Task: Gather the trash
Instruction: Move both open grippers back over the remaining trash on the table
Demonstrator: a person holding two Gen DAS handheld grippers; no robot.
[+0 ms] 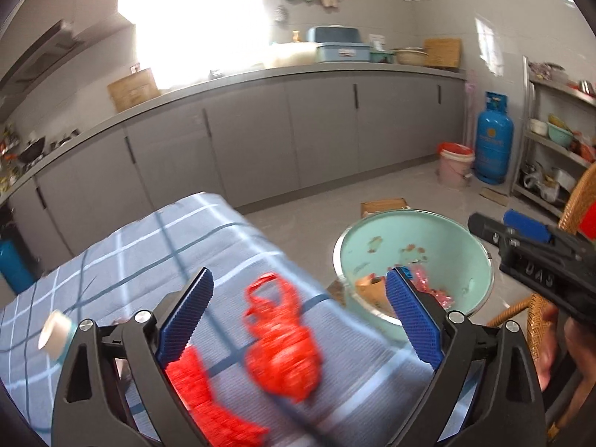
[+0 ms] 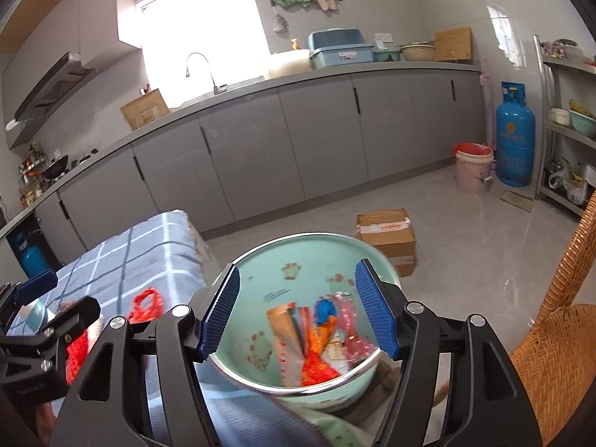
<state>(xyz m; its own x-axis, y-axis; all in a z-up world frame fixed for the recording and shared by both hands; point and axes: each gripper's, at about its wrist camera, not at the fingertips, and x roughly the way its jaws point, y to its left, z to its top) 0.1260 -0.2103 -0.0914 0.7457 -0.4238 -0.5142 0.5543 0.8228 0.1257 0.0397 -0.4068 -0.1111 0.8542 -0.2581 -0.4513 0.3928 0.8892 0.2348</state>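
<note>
The left tool (image 1: pixel 300 305) is hovering with its pads spread wide apart over the checked cloth covering the surface (image 1: pixel 123 253), and a crumpled red plastic bag (image 1: pixel 281 346) is lying on the cloth directly between them, blurred. A second red scrap (image 1: pixel 201 391) is lying beside its left pad. The right tool (image 2: pixel 298 309) is hanging with fingers parted and gripping nothing, above the mint-green basin (image 2: pixel 320 246), where assorted wrappers (image 2: pixel 320 339) are sitting between its pads.
</note>
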